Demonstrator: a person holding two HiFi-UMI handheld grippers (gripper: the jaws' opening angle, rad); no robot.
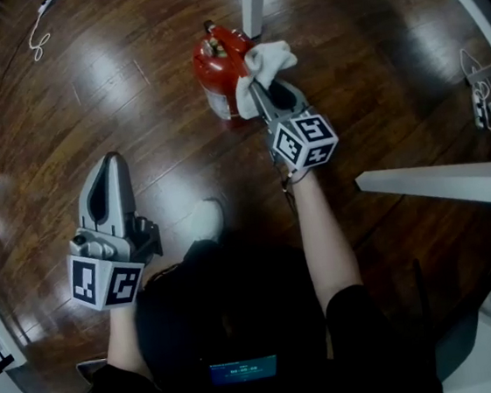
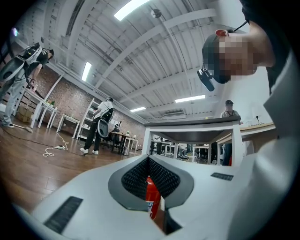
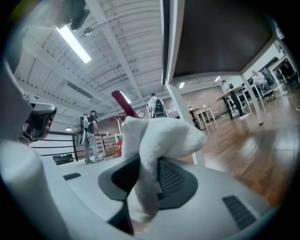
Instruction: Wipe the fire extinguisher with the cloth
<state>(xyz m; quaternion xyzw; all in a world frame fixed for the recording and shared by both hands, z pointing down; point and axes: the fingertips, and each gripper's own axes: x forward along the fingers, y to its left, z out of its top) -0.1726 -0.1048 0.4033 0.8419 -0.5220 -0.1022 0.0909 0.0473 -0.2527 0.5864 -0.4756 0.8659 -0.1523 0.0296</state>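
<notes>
Mid-wipe, I'd say: my right gripper (image 1: 262, 97) is clamped on the cloth (image 1: 267, 59), which bunches past its tips against the fire extinguisher (image 1: 213, 70). The left gripper (image 1: 111, 161) is pinched closed and empty, extinguisher well ahead. Next I'd rub down the body, pressing lightly.

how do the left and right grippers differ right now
1. The right gripper is clamped on the white cloth; the left gripper is shut with nothing in it.
2. The right gripper reaches out to the red fire extinguisher, with the cloth at the extinguisher's side; the left gripper hangs back nearer the person, well apart from the extinguisher.
Shared: both are grey, and both have their jaws closed.
</notes>
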